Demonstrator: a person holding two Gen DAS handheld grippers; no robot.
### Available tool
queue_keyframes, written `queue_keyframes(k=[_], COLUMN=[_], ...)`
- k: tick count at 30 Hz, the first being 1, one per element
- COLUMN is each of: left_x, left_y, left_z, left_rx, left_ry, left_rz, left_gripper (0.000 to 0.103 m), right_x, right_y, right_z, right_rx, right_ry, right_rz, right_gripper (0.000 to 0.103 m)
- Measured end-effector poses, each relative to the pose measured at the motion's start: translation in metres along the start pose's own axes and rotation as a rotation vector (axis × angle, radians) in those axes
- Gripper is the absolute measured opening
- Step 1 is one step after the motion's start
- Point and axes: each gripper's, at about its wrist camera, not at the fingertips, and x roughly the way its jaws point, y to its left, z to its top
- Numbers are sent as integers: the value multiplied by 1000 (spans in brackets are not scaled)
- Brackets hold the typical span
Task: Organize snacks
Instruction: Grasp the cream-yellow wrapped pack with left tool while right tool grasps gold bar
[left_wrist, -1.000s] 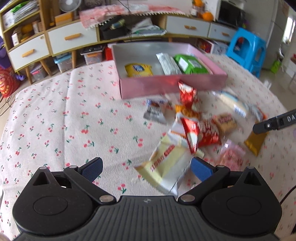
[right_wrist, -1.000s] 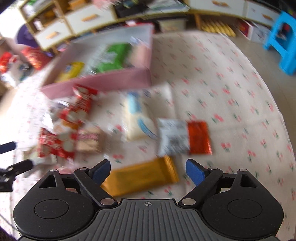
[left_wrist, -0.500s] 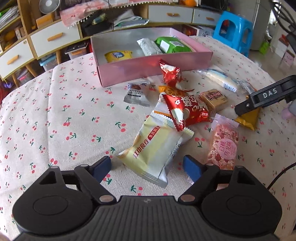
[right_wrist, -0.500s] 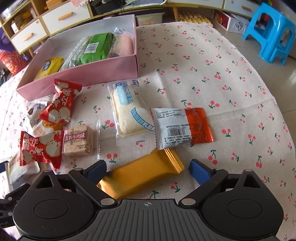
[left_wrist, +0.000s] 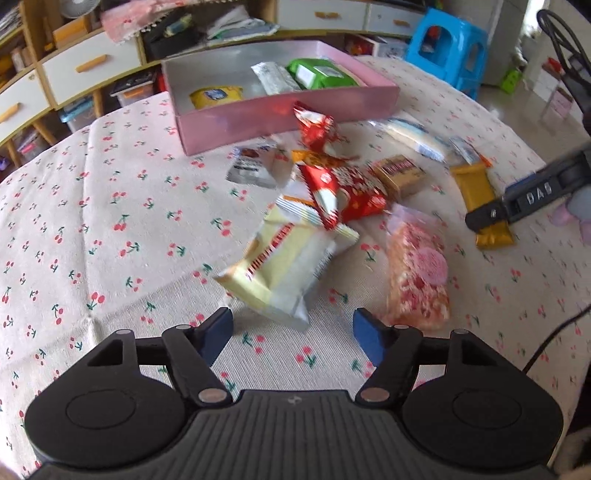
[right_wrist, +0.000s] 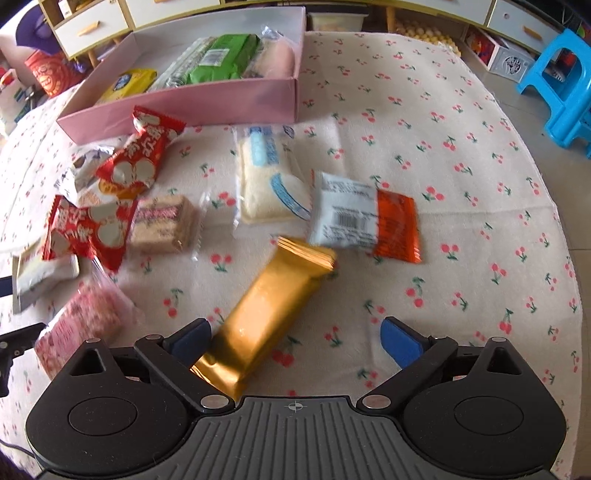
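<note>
The gold bar packet (right_wrist: 271, 314) runs from seven to one o'clock between the wide-open right gripper (right_wrist: 295, 341), while the left gripper (left_wrist: 291, 332) is closing, nothing pinched, below the cream packet (left_wrist: 284, 269).

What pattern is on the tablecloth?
Small red cherries on a cream tablecloth; clearest in the right wrist view.

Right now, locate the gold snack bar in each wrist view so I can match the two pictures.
Left wrist view: the gold snack bar lies at the right, partly behind the right hand-held gripper's dark finger.
Right wrist view: the gold snack bar lies low at centre, its near end beside the left blue pad.
Shared landmark: the pink box, at the top of both views.
</note>
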Motion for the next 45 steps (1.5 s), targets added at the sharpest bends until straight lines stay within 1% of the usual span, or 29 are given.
queue_keyframes(k=[1,3,4,7,11,15,18,21,22,23,24,25,26,27,28,29,31,32,34,37,40,45], left_x=[-1,-2,-2,-2,-1,8,15,17,17,17,15,15,14,13,13,12,11,11,11,9,6,2], left_y=[0,2,4,6,0,-8,-13,-13,-12,-11,-11,-11,-11,-11,-11,-10,-10,-10,-9,-3,5,18], left_z=[0,-1,-1,2,10,17,18,18,19,19,20,20,20,20,21,21,21,21,20,21,20,19], left_rx=[5,-3,-10,-11,35,83,130,143,137,129,120,110,99,86,71,55,32,23,0,-64,-144,-257], left_ry=[5,5,1,-26,-81,-98,-111,-126,-122,-119,-116,-108,-101,-93,-84,-76,-63,-59,-48,-27,-12,3], left_rz=[-1,7,19,48,64,78,120,124,118,112,106,98,92,91,87,80,77,78,75,75,64,24], left_gripper=[70,76,80,90,93,92,89,87,84,76,74,69,65,62,57,51,47,47,46,45,45,44], right_x=[-1,-2,-3,-6,-6,-7,-6,-6,-5,-5,-6,-7,-8,-10,-11,-12,-14,-14,-16,-17,-18,-20], right_y=[-3,-10,-14,-23,-29,-26,-20,-11,-7,-3,0,2,4,5,7,8,10,11,12,11,7,-1], right_z=[-2,-4,-5,-8,-10,-9,-11,-13,-14,-15,-16,-17,-16,-16,-16,-16,-16,-16,-15,-15,-13,-10], right_rx=[3,23,38,90,154,161,135,76,54,30,9,-7,-18,-28,-35,-43,-56,-59,-66,-54,-36,17], right_ry=[6,12,14,18,26,22,10,-13,-20,-27,-38,-51,-56,-59,-61,-63,-69,-73,-78,-78,-71,-55], right_rz=[-3,-7,-3,34,86,95,71,28,11,-8,-18,-13,-8,-3,1,4,13,17,23,33,50,91], right_gripper=[99,99,99,99,99,99,99,97,95,94,91,86,84,78,74,72,60,56,43,33,30,29])
